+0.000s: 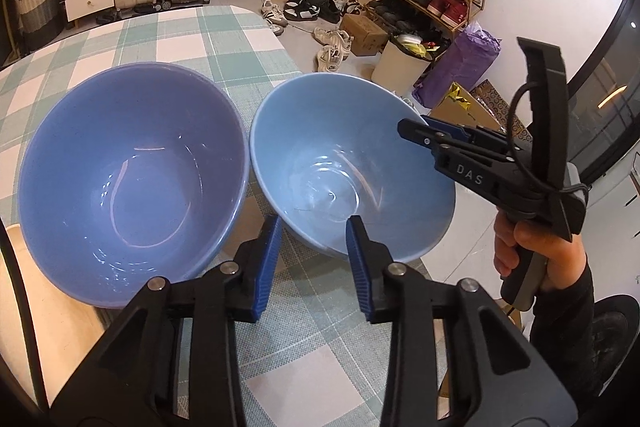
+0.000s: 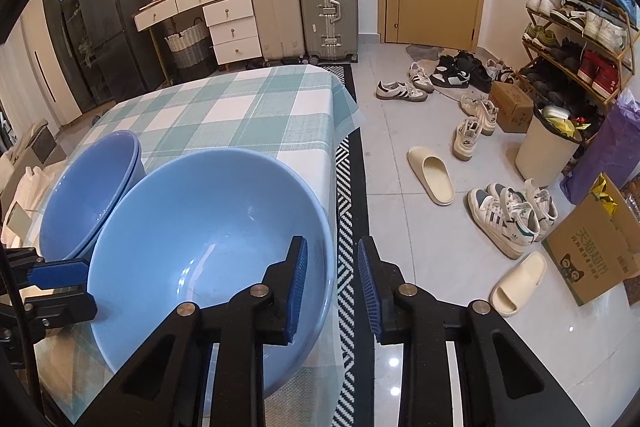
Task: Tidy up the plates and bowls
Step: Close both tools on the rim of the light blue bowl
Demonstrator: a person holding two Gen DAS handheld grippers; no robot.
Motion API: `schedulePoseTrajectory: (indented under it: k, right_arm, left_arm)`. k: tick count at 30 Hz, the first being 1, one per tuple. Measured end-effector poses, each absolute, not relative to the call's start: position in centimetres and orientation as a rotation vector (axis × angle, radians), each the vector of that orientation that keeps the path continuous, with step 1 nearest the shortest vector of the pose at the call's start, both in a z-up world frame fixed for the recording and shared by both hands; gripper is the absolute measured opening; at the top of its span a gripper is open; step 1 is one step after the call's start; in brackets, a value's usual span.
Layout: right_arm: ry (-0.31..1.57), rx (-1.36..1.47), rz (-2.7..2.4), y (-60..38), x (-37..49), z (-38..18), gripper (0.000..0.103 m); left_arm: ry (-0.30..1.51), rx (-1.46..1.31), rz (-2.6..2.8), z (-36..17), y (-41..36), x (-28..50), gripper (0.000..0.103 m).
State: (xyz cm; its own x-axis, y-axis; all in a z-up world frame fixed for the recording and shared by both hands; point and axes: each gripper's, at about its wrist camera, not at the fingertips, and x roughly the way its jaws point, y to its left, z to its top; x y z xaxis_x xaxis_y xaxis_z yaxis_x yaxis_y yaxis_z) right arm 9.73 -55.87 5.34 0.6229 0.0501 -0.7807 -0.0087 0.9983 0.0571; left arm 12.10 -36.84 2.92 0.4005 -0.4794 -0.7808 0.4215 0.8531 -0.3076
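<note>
While both tongs sit low over the near corner of the checked tabletop (image 2: pixel 224 99), two blue bowls stand on it side by side, upright and almost touching at the rims.

Left wrist view: the darker blue bowl (image 1: pixel 132 171) is on the left, the lighter blue bowl (image 1: pixel 344 163) on the right, near the tabletop's right edge. In the right wrist view the darker one (image 2: pixel 92 191) shows a doubled rim, so it may be two bowls nested; cannot tell for certain.

Left tongs (image 1: pixel 314 239): jaws straddle the near rim of the lighter bowl, one blue pad outside the wall, the other inside over the basin. A gap shows between pads and wall; not yet pressing, so jaws read as parted.

Right tongs (image 2: pixel 332 267): jaws straddle the same bowl's (image 2: pixel 208 227) right-hand rim, left pad inside the basin, right pad outside over the striped rug (image 2: pixel 348 211). Gap visible here too; no grip.

From the left wrist camera, the right tongs (image 1: pixel 432 133) reach in over the far right rim, held by a hand (image 1: pixel 528 247) in a dark sleeve.
</note>
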Motion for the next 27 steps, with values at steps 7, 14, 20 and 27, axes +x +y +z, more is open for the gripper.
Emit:
schedulePoseTrajectory:
  k: [7, 14, 20, 27]
  right_arm:
    - [0.878, 0.026, 0.043, -55.6, 9.4, 5.7, 0.011]
    - [0.874, 0.008, 0.035, -55.1, 9.4, 5.6, 0.011]
    - [0.873, 0.005, 0.034, -55.0, 9.2, 5.7, 0.011]
    - [0.868, -0.002, 0.025, -55.2, 8.4, 6.3, 0.011]
  left_arm:
    - [0.998, -0.050, -0.559, 2.5, -37.0, 12.5, 0.022]
    - [0.996, -0.048, -0.558, 2.4, -37.0, 12.9, 0.022]
    - [0.996, -0.042, -0.556, 2.4, -36.9, 13.1, 0.022]
    - [0.984, -0.037, -0.565, 2.5, -36.8, 12.9, 0.022]
